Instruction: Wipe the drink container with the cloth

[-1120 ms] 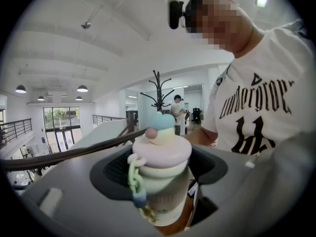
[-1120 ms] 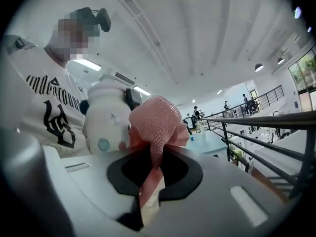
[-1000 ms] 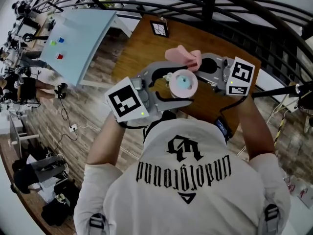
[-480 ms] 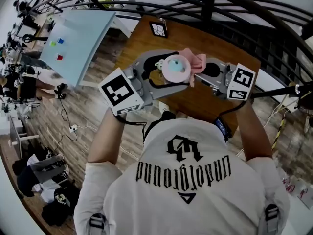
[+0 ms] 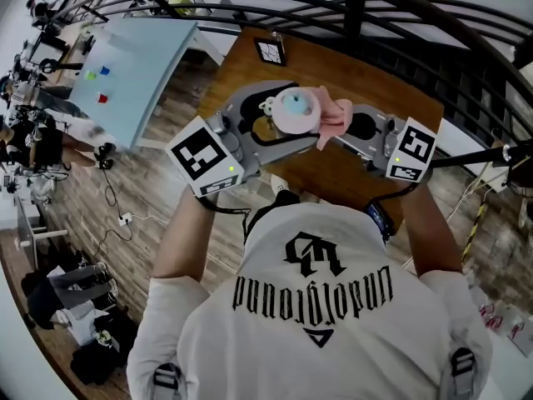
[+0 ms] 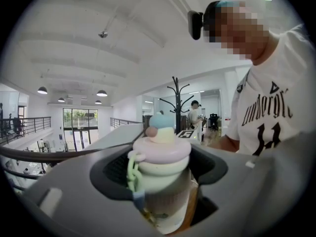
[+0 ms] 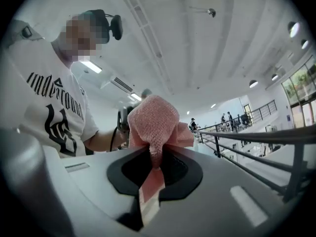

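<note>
The left claw (image 6: 159, 172) grasps the bottle (image 5: 296, 109) round its body, jaws spread wide on either side of it and the pink lid standing upright above them. The right claw (image 7: 155, 169) is clenched on the cloth (image 7: 153, 120), pinching a narrow fold so that the pink bunch puffs out beyond the jaw tips. In the head view both claws are held up over the brown surface (image 5: 366, 77), tips turned toward each other. The cloth bunch lies just to the right of the lid and seems to touch it, though real contact cannot be confirmed at this size. The pick-ups of both things are done, and this looks like the wiping itself, with the cloth working near the top of the bottle. How much has been wiped cannot be told. The lower body, hidden inside the left claw's jaws, probably remains to be done, along with setting both things back down.
</note>
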Available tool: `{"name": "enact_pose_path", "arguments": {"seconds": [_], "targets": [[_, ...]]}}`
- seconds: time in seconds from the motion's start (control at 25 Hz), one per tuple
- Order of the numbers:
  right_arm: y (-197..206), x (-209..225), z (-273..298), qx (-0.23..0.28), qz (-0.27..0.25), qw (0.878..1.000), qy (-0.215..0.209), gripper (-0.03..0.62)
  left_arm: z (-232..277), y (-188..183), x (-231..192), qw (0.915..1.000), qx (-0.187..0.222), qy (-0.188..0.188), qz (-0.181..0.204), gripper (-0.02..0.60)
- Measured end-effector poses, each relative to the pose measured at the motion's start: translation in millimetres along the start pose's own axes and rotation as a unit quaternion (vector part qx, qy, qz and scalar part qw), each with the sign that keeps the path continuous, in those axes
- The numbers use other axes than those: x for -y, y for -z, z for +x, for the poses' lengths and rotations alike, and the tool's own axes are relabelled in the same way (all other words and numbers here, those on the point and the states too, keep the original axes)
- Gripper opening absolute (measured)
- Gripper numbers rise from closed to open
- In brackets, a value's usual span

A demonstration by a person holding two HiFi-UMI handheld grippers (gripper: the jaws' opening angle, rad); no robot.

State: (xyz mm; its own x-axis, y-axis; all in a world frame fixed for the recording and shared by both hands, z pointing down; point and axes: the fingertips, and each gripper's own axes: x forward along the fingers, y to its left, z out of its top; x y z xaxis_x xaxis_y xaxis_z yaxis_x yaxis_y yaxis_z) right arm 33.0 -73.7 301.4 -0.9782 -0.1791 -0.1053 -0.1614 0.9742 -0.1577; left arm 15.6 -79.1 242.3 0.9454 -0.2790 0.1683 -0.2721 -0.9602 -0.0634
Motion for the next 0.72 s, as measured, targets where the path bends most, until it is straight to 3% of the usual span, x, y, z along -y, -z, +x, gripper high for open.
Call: {"name": "enact_pose_path", "arguments": {"seconds": [0.16,0.28,0.72], "targets": [[-53,-19,-1,0.037,-0.051,0.998,-0.008,0.032,2,-3,-7,0.9998,0.005,-0.017,-0.012,0.382],[-60,-22,1,0.045,-0.064,0.997,-0.002,0.032,3,-5,-12,0.9994,0.012,-0.028,-0.016,0.382],[23,-10,9,-0.009,-0.026,0.999,0.032,0.032,8,-8,-35,0.9965,0.014,-0.076,-0.03,0.382]]}}
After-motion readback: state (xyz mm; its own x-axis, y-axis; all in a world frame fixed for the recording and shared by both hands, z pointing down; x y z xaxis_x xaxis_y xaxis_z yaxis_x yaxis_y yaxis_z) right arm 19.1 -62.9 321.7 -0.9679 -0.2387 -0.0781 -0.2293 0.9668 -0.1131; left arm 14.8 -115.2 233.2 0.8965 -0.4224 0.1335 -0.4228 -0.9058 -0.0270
